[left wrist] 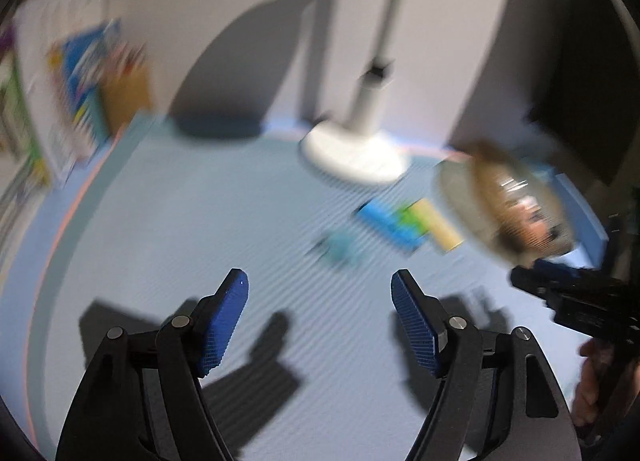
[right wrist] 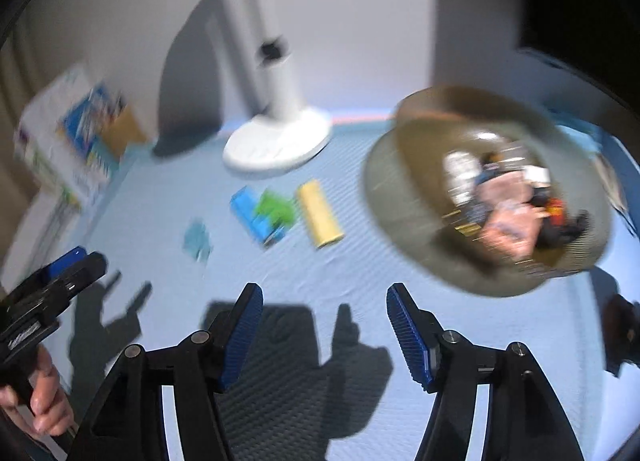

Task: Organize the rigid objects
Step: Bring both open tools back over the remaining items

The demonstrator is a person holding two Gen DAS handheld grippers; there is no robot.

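Both views are motion-blurred. On the light blue mat (left wrist: pixel 200 221) lie a blue block (left wrist: pixel 384 221) (right wrist: pixel 250 213), a green block (left wrist: pixel 410 217) (right wrist: pixel 276 209), a yellow cylinder (left wrist: pixel 440 227) (right wrist: pixel 320 213) and a small teal piece (left wrist: pixel 340 247) (right wrist: pixel 197 239). A round olive-grey basket (left wrist: pixel 460 193) (right wrist: pixel 400 197) holds several mixed items. My left gripper (left wrist: pixel 320 321) hovers open over bare mat, short of the teal piece, nothing between its fingers. My right gripper (right wrist: pixel 324 333) is open too, near the basket's front left, with an empty gap.
A white lamp base (left wrist: pixel 352 153) (right wrist: pixel 276 139) with an upright pole stands at the mat's back. A colourful box (left wrist: pixel 76 81) (right wrist: pixel 76 137) leans at the left edge. The other gripper and the hand holding it show at the right (left wrist: pixel 576 297) and left (right wrist: pixel 44 301) edges.
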